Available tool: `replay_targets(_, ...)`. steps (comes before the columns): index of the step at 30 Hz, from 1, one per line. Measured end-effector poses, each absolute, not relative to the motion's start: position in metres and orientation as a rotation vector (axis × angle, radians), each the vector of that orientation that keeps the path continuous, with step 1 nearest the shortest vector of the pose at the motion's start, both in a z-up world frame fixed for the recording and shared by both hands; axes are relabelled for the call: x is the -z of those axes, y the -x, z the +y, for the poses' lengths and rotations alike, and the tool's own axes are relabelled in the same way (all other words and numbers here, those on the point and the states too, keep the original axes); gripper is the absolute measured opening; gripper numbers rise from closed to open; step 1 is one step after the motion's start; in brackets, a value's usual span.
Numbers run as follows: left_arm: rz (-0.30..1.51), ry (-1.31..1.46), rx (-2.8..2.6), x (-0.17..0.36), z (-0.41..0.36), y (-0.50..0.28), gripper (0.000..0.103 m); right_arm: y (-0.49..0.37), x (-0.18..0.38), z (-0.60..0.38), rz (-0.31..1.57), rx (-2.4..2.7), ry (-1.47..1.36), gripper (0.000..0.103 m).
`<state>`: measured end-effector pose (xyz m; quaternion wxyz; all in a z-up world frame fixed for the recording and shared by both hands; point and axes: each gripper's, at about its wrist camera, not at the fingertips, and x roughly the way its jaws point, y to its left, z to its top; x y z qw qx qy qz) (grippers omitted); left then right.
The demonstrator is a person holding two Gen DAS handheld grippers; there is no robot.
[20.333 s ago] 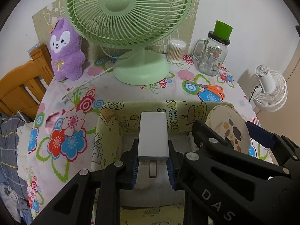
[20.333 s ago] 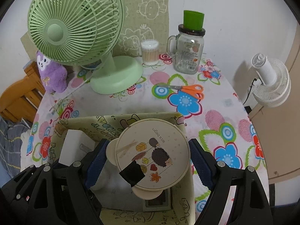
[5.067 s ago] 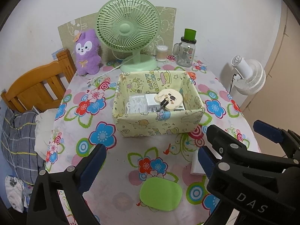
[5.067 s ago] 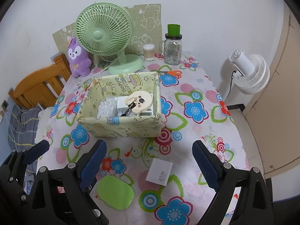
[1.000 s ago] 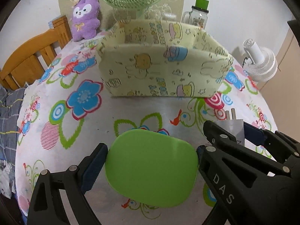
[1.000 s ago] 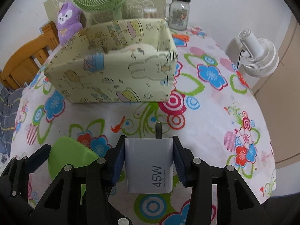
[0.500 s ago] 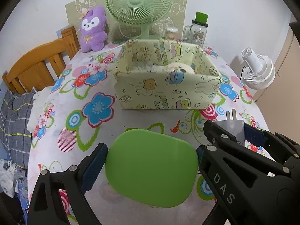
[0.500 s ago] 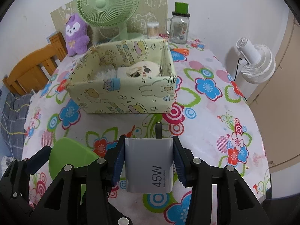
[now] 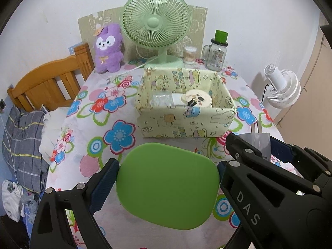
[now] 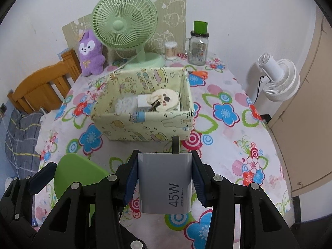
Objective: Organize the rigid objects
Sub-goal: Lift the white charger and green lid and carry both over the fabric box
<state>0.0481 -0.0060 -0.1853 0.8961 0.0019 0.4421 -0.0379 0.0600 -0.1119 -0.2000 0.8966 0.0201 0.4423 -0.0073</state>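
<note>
My left gripper [image 9: 167, 172] is shut on a flat green rounded case [image 9: 167, 186], held above the table in front of the yellow patterned fabric box [image 9: 186, 122]. My right gripper [image 10: 165, 166] is shut on a white 45W charger [image 10: 165, 182], prongs pointing toward the box [image 10: 145, 128]. The box holds a round cream mirror [image 10: 165, 99], a white charger block and a clear packet. The green case also shows at lower left in the right wrist view [image 10: 76, 176]; the charger shows behind my right-hand finger in the left wrist view [image 9: 259, 143].
A green desk fan [image 9: 156, 20], a purple plush [image 9: 108, 49], a cotton-swab jar [image 9: 189, 55] and a glass mug jar [image 9: 216, 53] stand at the table's far edge. Orange scissors [image 10: 199, 73] lie behind the box. A wooden chair [image 9: 47, 81] is left; a white fan [image 10: 278, 81] right.
Both grippers have risen higher above the table with the green case and the charger still held, so the inside of the box now shows more fully.
</note>
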Motion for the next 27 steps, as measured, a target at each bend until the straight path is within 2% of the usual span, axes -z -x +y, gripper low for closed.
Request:
replay_targets(14,0.849,0.000,0.074,0.148,-0.002,-0.053,0.096,-0.064,0.161,-0.107,0.845,0.012,-0.038,0.050)
replay_targets(27,0.810,0.008,0.080,0.135,0.001,-0.068,0.096,-0.080,0.146,-0.104,0.811,-0.002,-0.023,0.050)
